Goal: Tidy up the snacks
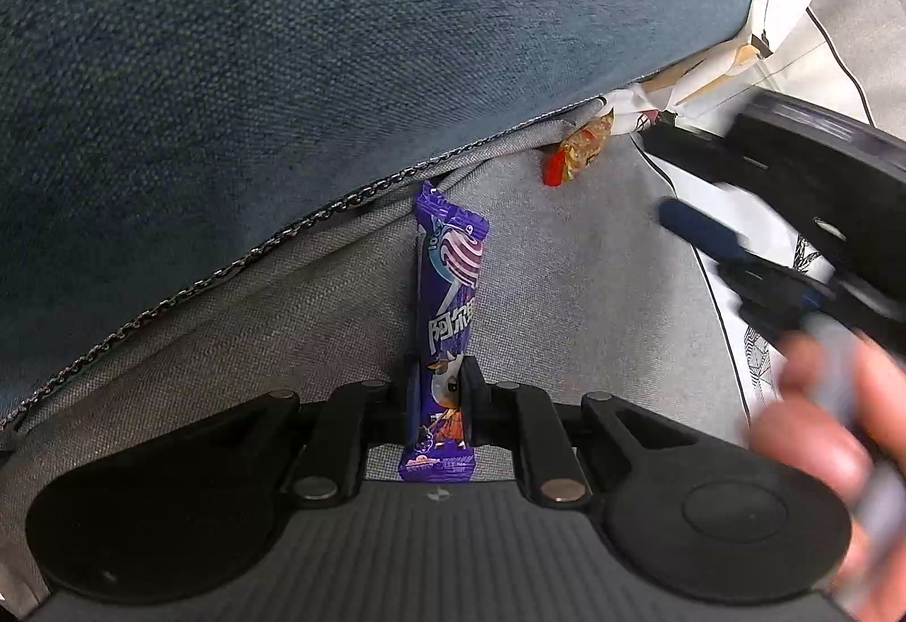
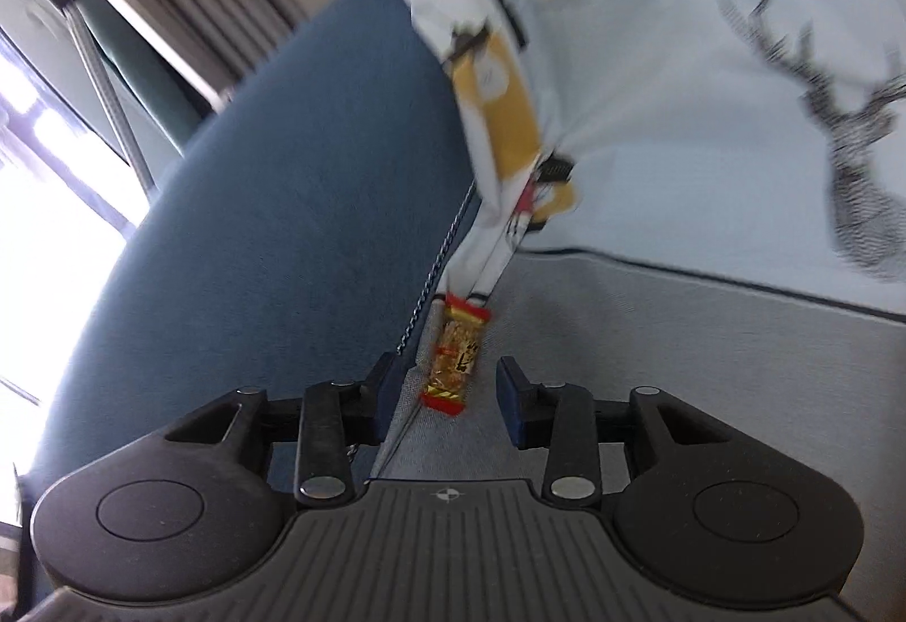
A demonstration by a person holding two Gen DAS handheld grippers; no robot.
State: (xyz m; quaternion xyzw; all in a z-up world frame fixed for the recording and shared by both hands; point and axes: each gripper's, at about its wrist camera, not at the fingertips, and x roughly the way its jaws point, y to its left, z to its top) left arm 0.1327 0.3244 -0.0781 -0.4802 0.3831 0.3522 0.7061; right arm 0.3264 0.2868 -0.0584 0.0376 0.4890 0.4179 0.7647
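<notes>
The left gripper (image 1: 440, 395) points down at a grey sofa seat (image 1: 594, 293) and has its two fingers pinched tight on a long purple snack packet (image 1: 450, 282). The grip falls on the packet's lower part; most of the wrapper sticks out ahead of the fingertips, reaching up to the seam where a blue cushion (image 1: 311, 55) meets the seat. Ahead of this gripper and to its right, a small red and gold snack bar (image 1: 577, 152) lies in that same seam, beside the edge of a white patterned cloth (image 1: 793, 33).

To the far right of the left gripper, blurred, the other tool comes into view with a person's hand (image 1: 815, 429) around it.

The right gripper (image 2: 444, 401) has its jaws partly apart, with nothing pressed between them. The red and gold snack bar (image 2: 456, 356) lies just ahead, between the two fingertips but clear of both, along the seam between the blue cushion (image 2: 283, 225) and the grey seat (image 2: 679, 339). The white cloth (image 2: 651, 55), printed with a deer, lies beyond it.
</notes>
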